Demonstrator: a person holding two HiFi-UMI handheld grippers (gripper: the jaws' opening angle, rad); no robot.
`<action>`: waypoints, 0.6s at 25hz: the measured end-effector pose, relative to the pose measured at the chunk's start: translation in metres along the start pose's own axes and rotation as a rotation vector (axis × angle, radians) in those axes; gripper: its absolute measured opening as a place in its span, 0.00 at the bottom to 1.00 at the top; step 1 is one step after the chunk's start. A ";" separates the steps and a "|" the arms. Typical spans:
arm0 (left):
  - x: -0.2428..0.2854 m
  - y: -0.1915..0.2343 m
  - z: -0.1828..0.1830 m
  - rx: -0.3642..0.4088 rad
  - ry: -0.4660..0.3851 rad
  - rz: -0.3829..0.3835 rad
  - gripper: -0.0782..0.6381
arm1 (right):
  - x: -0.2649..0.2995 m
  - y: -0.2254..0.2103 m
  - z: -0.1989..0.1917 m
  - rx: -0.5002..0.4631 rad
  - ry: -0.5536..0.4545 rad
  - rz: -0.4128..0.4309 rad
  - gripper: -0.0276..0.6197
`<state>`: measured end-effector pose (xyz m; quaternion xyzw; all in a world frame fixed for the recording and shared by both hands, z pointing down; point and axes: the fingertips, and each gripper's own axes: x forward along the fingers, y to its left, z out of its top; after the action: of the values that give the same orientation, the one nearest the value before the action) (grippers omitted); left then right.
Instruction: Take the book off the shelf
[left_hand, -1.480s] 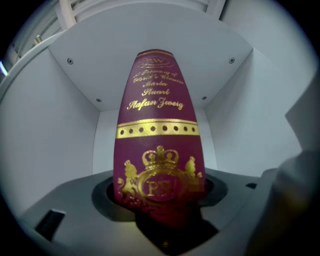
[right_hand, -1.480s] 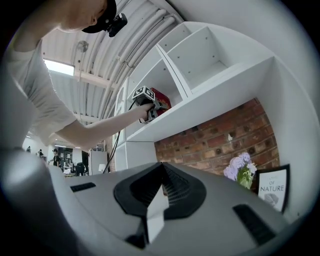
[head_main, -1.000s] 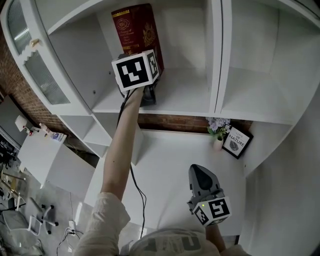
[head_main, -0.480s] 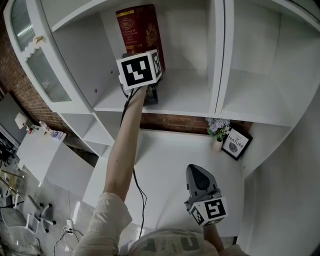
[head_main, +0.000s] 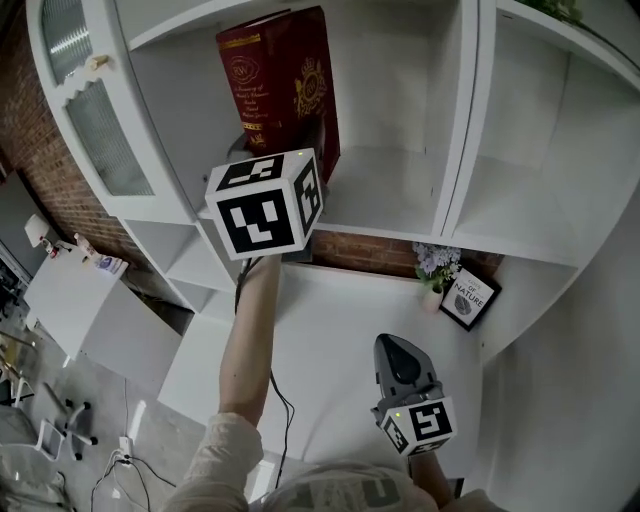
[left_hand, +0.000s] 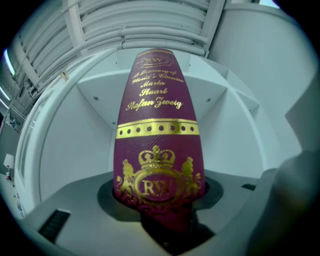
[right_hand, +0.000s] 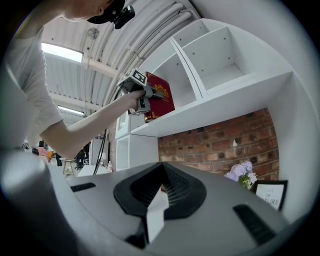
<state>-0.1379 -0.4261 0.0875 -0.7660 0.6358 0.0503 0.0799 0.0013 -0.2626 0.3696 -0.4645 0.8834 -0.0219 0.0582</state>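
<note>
Maroon book (head_main: 280, 90): upright at the shelf's (head_main: 390, 215) front edge, its foot seemingly on the board.
Left gripper (left_hand: 162, 217): jaws clamped on the book's lower spine.
Right gripper (head_main: 398, 352): jaws together, empty, low over the bench (head_main: 330, 320).
Done: book gripped.
Left: likely drawing it clear of the shelf.

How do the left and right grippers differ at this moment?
The left gripper is raised to the shelf; the right gripper sits low over the white desk. The left gripper's jaws clamp the lower spine of the red book; the right gripper's jaws are together on nothing. Both carry a marker cube.
</note>
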 end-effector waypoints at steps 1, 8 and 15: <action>-0.015 0.000 0.005 -0.005 -0.021 -0.011 0.44 | 0.002 0.005 0.002 -0.009 0.004 0.014 0.07; -0.131 0.027 0.010 0.064 -0.120 0.076 0.44 | 0.024 0.067 0.020 -0.107 -0.033 0.157 0.07; -0.261 0.066 -0.072 0.040 -0.259 0.335 0.44 | 0.027 0.115 0.023 -0.213 -0.072 0.169 0.07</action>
<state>-0.2528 -0.1987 0.2006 -0.6350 0.7395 0.1483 0.1667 -0.1050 -0.2191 0.3340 -0.3925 0.9140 0.0936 0.0421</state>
